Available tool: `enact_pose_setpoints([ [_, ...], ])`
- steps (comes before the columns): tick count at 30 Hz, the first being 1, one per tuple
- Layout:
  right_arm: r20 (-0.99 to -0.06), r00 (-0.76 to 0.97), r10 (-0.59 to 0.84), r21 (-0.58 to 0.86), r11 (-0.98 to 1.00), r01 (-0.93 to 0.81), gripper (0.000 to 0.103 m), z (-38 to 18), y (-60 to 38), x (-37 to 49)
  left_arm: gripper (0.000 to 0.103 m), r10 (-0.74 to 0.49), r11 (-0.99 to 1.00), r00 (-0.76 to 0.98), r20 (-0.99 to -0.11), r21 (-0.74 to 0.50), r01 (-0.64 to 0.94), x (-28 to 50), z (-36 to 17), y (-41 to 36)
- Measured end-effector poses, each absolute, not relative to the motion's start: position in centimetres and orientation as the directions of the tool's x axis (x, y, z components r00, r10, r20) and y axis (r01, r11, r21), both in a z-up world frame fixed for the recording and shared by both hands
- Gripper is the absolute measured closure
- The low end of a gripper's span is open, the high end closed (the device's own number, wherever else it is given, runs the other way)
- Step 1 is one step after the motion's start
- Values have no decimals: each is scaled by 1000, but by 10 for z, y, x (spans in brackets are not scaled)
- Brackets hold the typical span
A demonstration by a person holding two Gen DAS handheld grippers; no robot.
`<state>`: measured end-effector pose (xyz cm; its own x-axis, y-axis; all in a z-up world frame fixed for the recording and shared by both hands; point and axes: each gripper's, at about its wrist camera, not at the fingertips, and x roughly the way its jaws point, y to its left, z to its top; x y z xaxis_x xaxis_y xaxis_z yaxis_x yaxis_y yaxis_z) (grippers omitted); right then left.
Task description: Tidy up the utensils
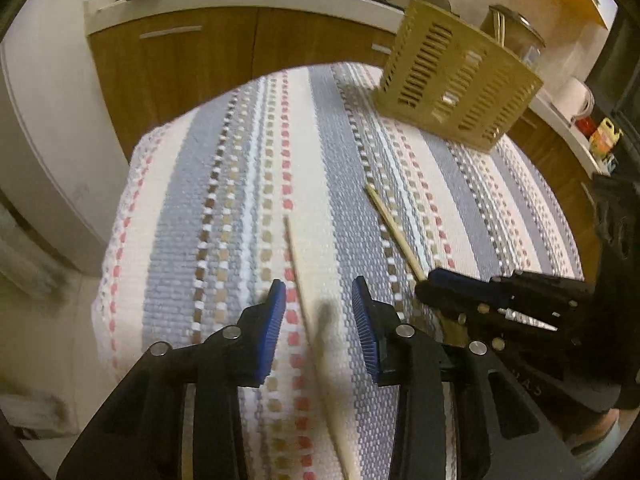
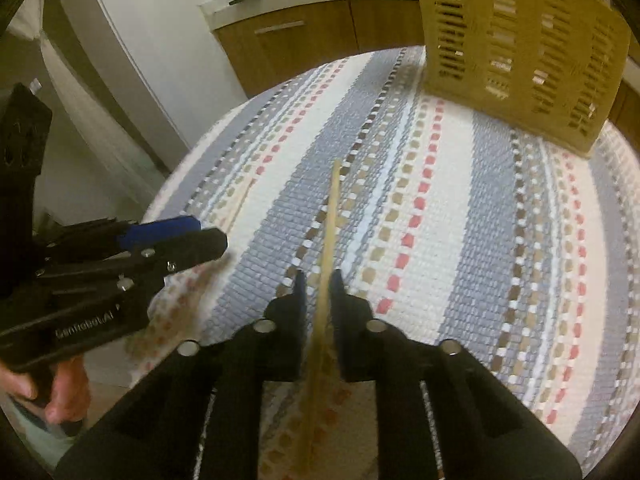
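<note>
Left wrist view: two chopsticks lie on the striped cloth. The left gripper (image 1: 319, 300) has its fingers apart, straddling one chopstick (image 1: 304, 304) without pressing it. One slotted basket (image 1: 456, 76) stands far right.

Right wrist view: the right gripper (image 2: 319, 286) has its fingers clamped on the other chopstick (image 2: 331, 216). The basket (image 2: 520, 48) stands far right.

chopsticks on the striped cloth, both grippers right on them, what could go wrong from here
1. The left gripper stands open around its chopstick; closing off-centre could roll it away.
2. The right gripper pinches its chopstick near one end, so it may pivot when lifted.
3. The grippers sit close together and could collide heading for the slatted basket.
</note>
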<state>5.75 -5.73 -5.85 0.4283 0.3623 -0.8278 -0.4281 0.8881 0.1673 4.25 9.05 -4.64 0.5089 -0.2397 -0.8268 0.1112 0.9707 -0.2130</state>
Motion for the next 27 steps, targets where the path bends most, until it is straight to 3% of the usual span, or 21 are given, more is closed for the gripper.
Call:
enact_pose_setpoints([
  [11,-814,503,291,58,902,-428,98,-60,-54,33,73,-148,989,538,-830,-113,98,35,-58,74],
  [13,-803,536,260,7,904,-427,98,-61,-50,26,90,-106,994,556,-824,-77,76,33,-60,74],
  [15,-799,545,256,4,907,-421,99,-61,-51,26,99,-77,997,572,-817,-52,59,32,-63,75],
  [22,-765,578,285,104,939,-327,99,-35,-95,28,100,-237,970,619,-749,-216,110,35,-47,79],
  [27,-770,598,223,142,973,-180,99,-25,-149,39,100,-357,932,610,-707,-310,187,48,-32,58],
])
